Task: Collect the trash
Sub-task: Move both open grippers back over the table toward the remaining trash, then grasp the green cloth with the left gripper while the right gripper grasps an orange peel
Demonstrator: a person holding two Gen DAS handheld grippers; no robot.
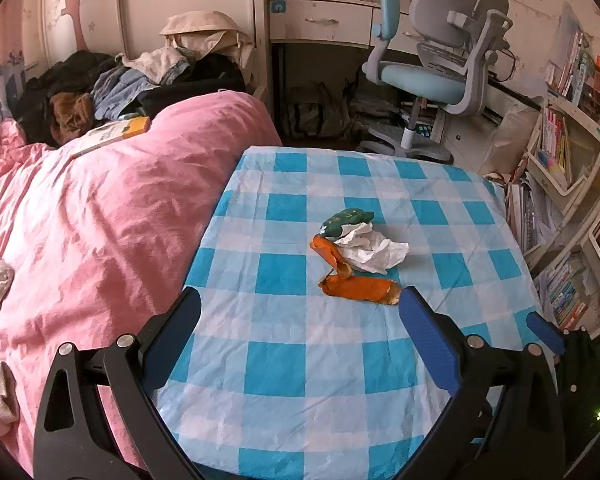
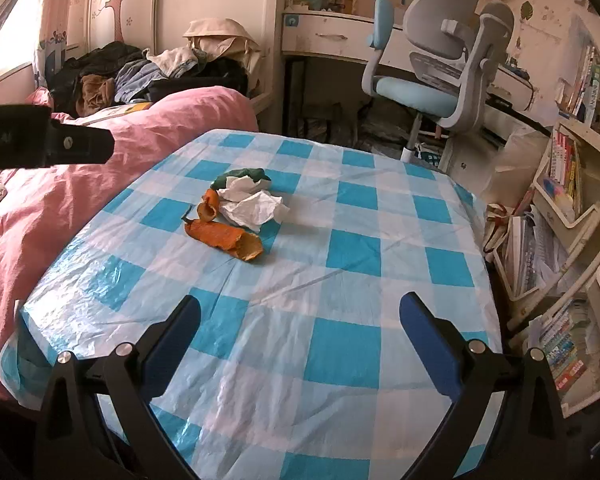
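Collecting trash, opening stage. Both tongs are spread wide and hold nothing; no piece of litter has been lifted, so the step in hand is judged to be the approach to the first pick.

The trash lies in 1 small cluster near the middle of the counter [image 1: 440, 208], on its blue-and-white checked cover: a long orange peel [image 1: 360, 289] nearest the cameras, a second curled peel [image 1: 332, 254] just behind it, a crumpled white tissue [image 1: 374, 250] touching that curled peel, and a dark green scrap [image 1: 346, 220] at the far side, partly under the tissue. The right wrist view shows the same cluster [image 2: 236, 208], left of centre and farther away.

The left tongs [image 1: 300, 308] hover low over the near part of the counter, aimed forward, their right fingertip [image 1: 414, 304] just beside the end of the long orange peel. The right tongs [image 2: 300, 316] are also level and forward-pointing, well short of the litter; the black body of the left tool [image 2: 48, 142] crosses that view at the left edge.

The next move probably calls for advancing the left tongs so the long peel sits between the fingers, then closing. No bin or bag is visible in either view, so the drop-off place cannot be told.
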